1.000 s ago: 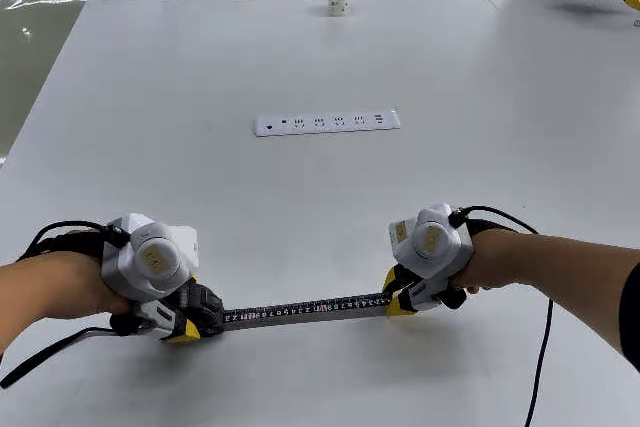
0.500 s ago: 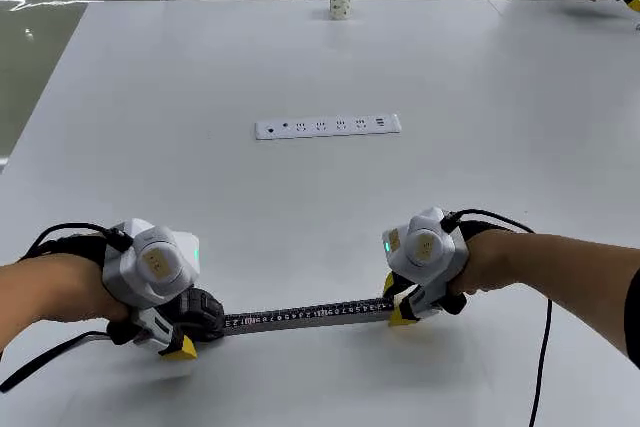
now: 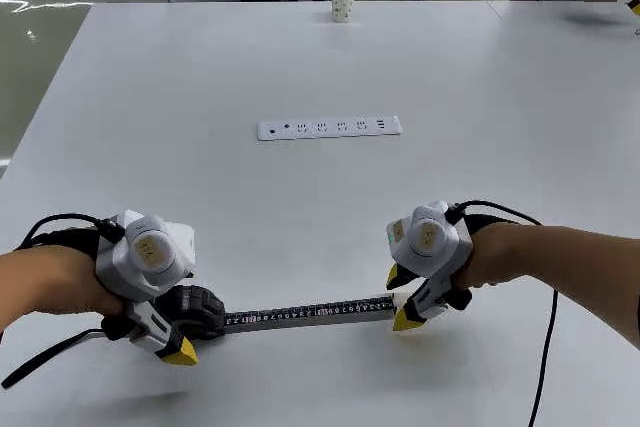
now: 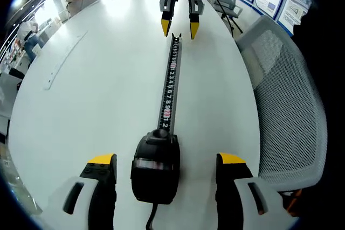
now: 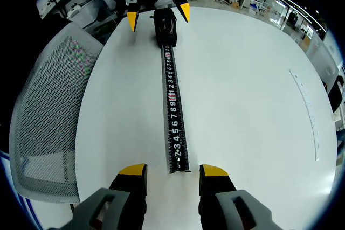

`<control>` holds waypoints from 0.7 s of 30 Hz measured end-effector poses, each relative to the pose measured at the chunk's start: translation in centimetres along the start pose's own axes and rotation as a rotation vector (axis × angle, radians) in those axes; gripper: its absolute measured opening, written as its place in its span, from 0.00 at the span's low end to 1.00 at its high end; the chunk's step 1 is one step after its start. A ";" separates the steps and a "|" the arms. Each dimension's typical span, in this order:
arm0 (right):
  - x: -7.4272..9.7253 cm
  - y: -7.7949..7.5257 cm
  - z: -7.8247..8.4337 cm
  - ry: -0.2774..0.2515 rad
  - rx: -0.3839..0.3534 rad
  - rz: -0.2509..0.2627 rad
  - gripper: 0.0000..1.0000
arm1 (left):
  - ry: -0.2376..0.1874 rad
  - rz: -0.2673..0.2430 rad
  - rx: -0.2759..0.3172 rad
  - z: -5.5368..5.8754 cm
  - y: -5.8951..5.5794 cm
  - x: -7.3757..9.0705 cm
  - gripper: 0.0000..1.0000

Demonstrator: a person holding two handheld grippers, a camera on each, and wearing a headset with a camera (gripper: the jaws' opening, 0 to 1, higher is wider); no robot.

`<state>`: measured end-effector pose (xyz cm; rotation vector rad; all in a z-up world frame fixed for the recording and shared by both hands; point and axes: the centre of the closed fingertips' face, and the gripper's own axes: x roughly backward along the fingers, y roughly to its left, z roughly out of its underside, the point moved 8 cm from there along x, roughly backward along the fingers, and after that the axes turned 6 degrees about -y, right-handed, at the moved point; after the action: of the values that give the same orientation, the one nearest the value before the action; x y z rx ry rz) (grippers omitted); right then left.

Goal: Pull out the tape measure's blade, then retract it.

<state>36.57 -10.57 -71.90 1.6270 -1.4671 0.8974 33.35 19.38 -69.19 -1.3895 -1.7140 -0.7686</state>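
1. Tape measure. I see the black tape measure (image 3: pixel 195 309) lying on the white surface (image 3: pixel 480 97) at the lower left of the head view. Its blade (image 3: pixel 310 313) is drawn out and runs flat along the surface toward the lower middle of the frame, with the numbers facing up.

2. Left gripper. The left gripper (image 4: pixel 166 160) sits at the lower left of the head view. In the left gripper view its two yellow-tipped jaws stand wide, one on each side of the tape measure. A strip of bare surface shows between each jaw and the black housing. I read this gripper as spread and holding nothing.

3. Right gripper. The right gripper (image 5: pixel 173 172) sits at the lower middle-right of the head view, at the free end of the blade. In the right gripper view the blade's end lies between the two jaw tips at the bottom of the frame. The jaws are parted wider than the blade, with a gap on each side, so this gripper grips nothing.

4. Surroundings. A white power strip (image 3: pixel 328 127) lies in the middle of the head view, well apart from both grippers. A paper cup (image 3: pixel 342 1) stands near the far edge at the top centre. A grey mesh chair (image 4: pixel 285 95) shows at the right of the left gripper view, beside the edge of the surface.
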 end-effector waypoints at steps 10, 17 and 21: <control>0.4 0.0 0.3 -0.014 -0.025 0.032 0.57 | -0.043 0.006 0.085 -0.1 -0.6 0.3 0.92; 0.6 0.2 0.9 -0.012 -0.028 0.056 0.72 | -0.064 -0.004 0.109 0.0 -1.0 0.3 0.99; 0.7 -0.1 0.8 -0.054 -0.052 0.097 0.85 | -0.129 -0.013 0.209 -0.1 -0.9 0.6 0.99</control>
<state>36.77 -11.65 -71.65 1.5644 -1.6050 0.8679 32.43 19.34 -68.61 -1.3081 -1.8462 -0.4987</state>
